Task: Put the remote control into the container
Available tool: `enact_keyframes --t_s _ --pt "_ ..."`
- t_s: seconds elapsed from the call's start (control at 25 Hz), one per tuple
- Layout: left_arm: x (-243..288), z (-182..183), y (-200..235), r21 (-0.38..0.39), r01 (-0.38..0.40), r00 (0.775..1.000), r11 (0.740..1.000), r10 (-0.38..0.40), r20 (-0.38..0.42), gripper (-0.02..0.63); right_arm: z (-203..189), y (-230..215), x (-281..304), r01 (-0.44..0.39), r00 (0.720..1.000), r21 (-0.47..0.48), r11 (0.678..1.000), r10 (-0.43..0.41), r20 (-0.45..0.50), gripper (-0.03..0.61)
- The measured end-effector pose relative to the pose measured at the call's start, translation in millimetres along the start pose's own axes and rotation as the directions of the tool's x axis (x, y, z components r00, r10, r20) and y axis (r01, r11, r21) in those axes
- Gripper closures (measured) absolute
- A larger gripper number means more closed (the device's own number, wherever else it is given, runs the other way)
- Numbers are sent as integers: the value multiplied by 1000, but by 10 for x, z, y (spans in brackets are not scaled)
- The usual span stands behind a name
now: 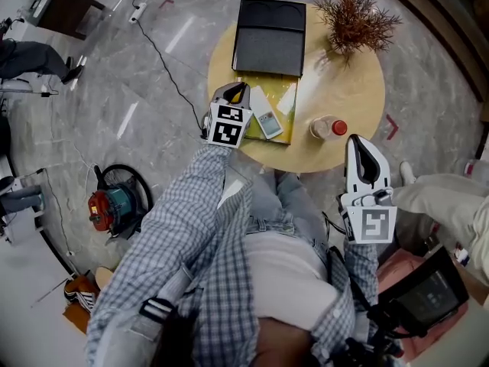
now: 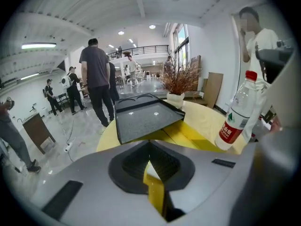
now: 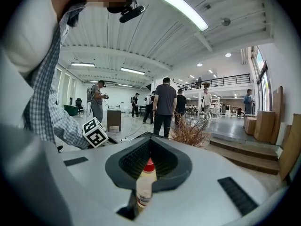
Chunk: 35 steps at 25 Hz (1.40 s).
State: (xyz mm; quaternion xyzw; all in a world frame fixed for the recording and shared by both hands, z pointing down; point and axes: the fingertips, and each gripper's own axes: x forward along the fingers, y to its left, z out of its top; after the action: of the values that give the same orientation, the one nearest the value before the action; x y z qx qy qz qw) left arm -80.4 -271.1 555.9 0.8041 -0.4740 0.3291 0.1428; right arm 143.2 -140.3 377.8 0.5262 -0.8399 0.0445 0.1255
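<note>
left tongs: pressed together, near remote control | right tongs: pressed together, empty

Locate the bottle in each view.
Head view: bottle on the right half of the table.
Left gripper view: upright at the right.
Right gripper view: low centre, red cap up.
Shared landmark: the dried plant.

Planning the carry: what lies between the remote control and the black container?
Head view: only yellow folder between remote control and black container.
</note>
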Motion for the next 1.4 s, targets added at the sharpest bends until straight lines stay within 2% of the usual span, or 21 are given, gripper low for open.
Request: enact_keyframes --t_s 0.16,0.28,0.4,0.56,0.68,0.8,0.92,1.0,1.16,1.4 --pt "-171 117 -152 -65 101 990 993 -94 109 606 -12 9 13 3 1000 9 1000 -3 3 572" --pt "-342 260 -234 -128 189 966 974 -161 202 606 -21 0 40 4 1000 13 1000 -4 5 572" --pt "-570 479 -266 -167 241 935 956 -182 303 606 -1 -3 56 10 1000 13 1000 -11 10 572" --pt "-898 817 -444 -102 308 873 946 -238 426 604 47 -21 77 22 1000 20 1000 -22 21 572" --pt "-1127 1051 -542 -58 323 826 945 -251 506 606 103 -27 105 27 999 22 999 -28 32 572" --pt "-1310 1235 -631 -2 338 785 941 -281 551 604 165 -5 150 23 999 25 999 -24 45 572" --pt "-1505 1415 -737 66 373 728 925 -336 597 604 229 36 196 9 998 38 999 -12 63 572" --pt "-1616 1496 -785 94 379 705 920 -353 615 604 271 78 224 -4 997 40 999 1 73 572" --pt "-1772 1549 -865 131 374 688 918 -369 625 604 361 169 275 -31 995 26 999 28 91 572" --pt "-1827 1519 -935 143 396 686 907 -396 610 605 457 257 329 -56 993 15 998 54 109 572"
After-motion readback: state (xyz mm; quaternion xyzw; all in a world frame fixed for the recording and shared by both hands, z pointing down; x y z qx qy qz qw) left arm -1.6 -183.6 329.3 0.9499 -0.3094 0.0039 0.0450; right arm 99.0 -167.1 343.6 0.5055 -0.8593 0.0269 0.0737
